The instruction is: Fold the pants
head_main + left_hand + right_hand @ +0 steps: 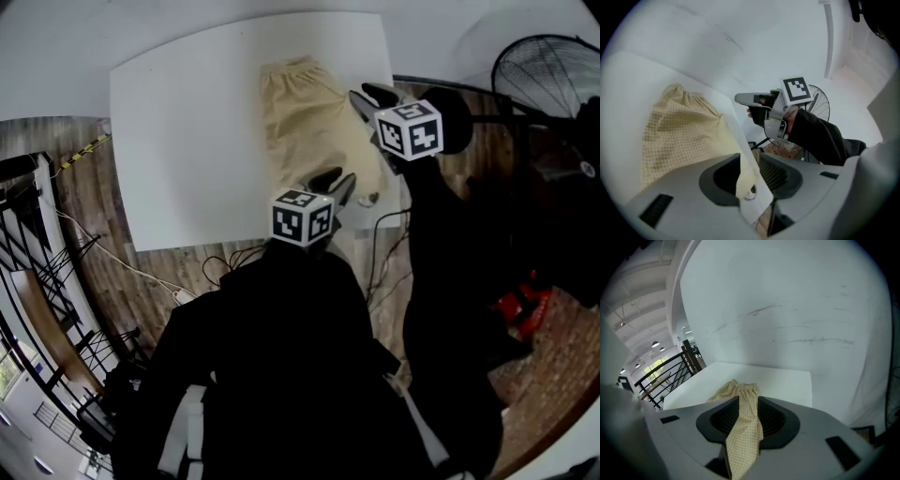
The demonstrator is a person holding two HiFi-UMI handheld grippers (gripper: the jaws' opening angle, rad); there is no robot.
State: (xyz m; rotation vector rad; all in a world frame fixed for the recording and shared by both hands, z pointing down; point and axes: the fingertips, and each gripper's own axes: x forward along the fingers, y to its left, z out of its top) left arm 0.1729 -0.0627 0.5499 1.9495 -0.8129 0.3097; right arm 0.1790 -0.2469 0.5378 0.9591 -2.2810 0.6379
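Observation:
Pale yellow checked pants [309, 122] lie flat along the right side of the white table [187, 141], waistband at the far end. My left gripper [337, 183] hovers at the near hem by the table's near right corner. In the left gripper view its jaws [751, 176] stand open, with the pants [679, 131] and the table corner showing through the gap, untouched. My right gripper [367, 94] hangs over the pants' right edge further along. It is open too [749, 420], and the pants [736, 392] show through the gap with no pad pressing on them.
A standing fan [553, 75] is right of the table, also in the left gripper view [818, 105]. Cables [234, 262] trail over the wooden floor below the near edge. A black railing [28, 234] runs at the left. A white wall [797, 310] backs the table.

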